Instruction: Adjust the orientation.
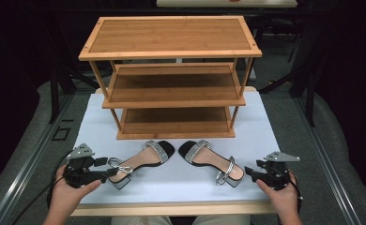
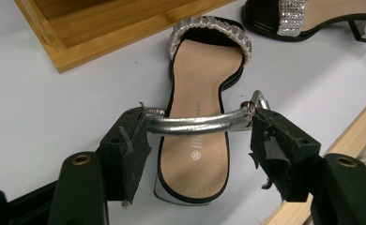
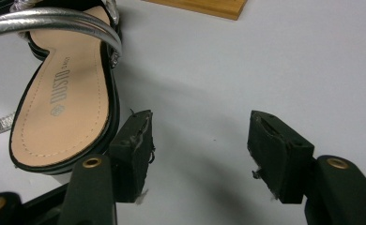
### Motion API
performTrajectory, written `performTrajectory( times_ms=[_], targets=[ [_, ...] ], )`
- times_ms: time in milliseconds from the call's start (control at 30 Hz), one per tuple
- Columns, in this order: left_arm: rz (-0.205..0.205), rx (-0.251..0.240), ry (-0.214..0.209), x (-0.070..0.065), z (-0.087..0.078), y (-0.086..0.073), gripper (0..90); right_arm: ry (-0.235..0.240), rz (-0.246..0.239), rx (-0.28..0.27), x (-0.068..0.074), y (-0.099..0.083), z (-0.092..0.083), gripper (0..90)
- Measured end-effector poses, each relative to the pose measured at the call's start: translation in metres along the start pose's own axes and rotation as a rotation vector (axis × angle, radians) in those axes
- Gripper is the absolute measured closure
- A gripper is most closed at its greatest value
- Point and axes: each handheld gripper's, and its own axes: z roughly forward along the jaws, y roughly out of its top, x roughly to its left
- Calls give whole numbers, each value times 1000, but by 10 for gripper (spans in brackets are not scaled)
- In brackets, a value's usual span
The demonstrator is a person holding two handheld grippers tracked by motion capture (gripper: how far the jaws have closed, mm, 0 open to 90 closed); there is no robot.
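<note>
The left hand-held gripper (image 2: pixel 197 140) pinches the left sandal's (image 2: pixel 200 117) silver strap (image 2: pixel 197 124); the right hand-held gripper (image 3: pixel 197 154) gapes empty.

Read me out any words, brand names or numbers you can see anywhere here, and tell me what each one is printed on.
"DUSTO": gold print with a small round emblem on the tan insole of the right sandal, in the right gripper view; the smaller word beside it is too small to read.
The same gold print on the insole of the left sandal is half hidden under its silver ankle strap; unreadable.
Wooden shoe rack: no writing.
</note>
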Motion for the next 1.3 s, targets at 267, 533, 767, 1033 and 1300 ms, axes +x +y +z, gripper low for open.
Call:
performTrajectory(
  times_ms=[267,533,767,1033,1300],
  targets=[
    [-2,32,-15,2,15,21,380,-13,7,1,0,-1,0,400],
    [30,174,-24,5,51,44,380,-1,22,4,-4,-3,1,398],
    [48,300,-26,2,75,51,393,2,29,4,-5,-4,0,394],
    [39,376,-29,1,85,45,346,7,27,1,-4,-4,2,390],
    [53,416,-26,-2,93,44,335,5,25,6,-3,-5,3,389]
  ],
)
